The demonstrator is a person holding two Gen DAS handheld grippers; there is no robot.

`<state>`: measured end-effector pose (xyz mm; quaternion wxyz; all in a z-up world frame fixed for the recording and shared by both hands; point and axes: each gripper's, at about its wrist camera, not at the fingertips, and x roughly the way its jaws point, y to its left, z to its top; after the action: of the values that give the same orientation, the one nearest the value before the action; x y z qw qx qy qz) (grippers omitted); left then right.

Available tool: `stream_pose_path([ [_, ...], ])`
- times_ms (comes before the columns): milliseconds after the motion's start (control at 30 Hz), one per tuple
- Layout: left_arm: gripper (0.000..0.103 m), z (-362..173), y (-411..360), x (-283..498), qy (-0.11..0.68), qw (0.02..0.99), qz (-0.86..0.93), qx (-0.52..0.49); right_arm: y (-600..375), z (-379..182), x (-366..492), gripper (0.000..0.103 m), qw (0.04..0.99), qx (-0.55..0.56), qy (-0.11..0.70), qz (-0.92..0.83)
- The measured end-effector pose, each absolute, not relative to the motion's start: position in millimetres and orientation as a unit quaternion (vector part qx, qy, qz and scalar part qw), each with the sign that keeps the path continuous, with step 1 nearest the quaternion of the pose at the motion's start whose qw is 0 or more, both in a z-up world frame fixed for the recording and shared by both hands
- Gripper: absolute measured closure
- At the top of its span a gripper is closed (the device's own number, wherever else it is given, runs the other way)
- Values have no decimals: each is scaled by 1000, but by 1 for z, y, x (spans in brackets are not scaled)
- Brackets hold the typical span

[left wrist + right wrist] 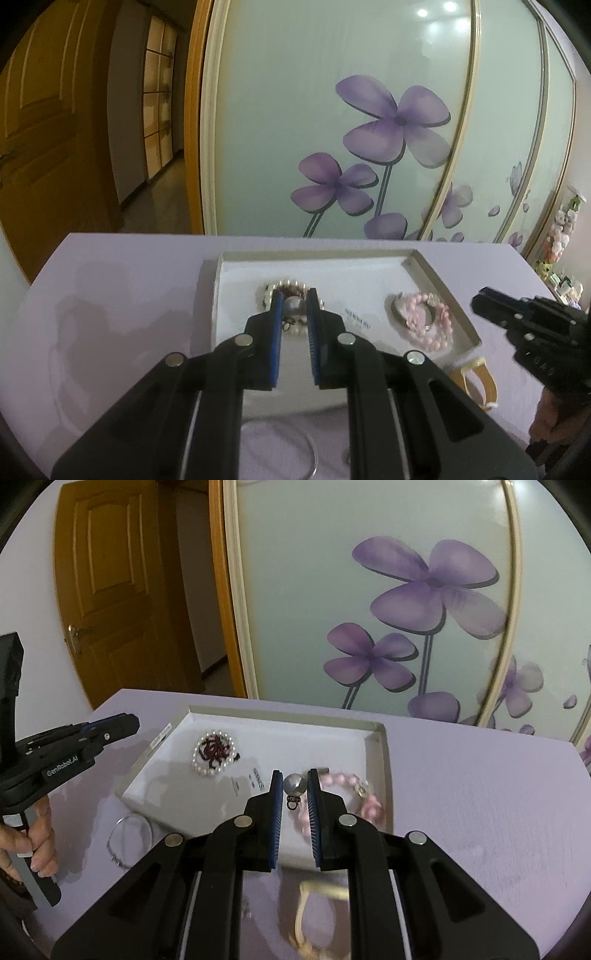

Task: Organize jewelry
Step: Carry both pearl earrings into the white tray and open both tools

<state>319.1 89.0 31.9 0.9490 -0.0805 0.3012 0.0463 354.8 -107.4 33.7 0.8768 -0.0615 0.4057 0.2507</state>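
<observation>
A shallow white box (236, 273) (384, 753) lies on the lilac table. In it lie a white pearl bracelet with a dark red centre (213, 754) and a pink bead bracelet (428, 319) (369, 805). My left gripper (294, 295) is shut on a grey pearl earring (293, 307), held over the pearl bracelet (284, 286). My right gripper (294, 775) is shut on a second grey pearl earring (294, 785) with a small ring below, held over the box beside the pink bracelet. Each gripper shows in the other's view: the right one (480, 301), the left one (129, 722).
A thin silver bangle (129, 836) (310, 454) lies on the table in front of the box. A yellow ribbon-like piece (476, 384) (321, 897) lies near the box's front right corner. A wardrobe with purple flowers (395, 122) stands behind the table; a wooden door (107, 590) is at left.
</observation>
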Motion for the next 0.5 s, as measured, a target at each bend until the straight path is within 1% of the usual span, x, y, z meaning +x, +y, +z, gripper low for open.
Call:
stream_pose_path([
  [267, 90, 22, 89, 362, 309, 947, 43, -77, -91, 3, 385, 89, 862, -87, 426, 262],
  [500, 90, 8, 85, 379, 319, 944, 38, -70, -87, -16, 389, 89, 851, -92, 439, 273],
])
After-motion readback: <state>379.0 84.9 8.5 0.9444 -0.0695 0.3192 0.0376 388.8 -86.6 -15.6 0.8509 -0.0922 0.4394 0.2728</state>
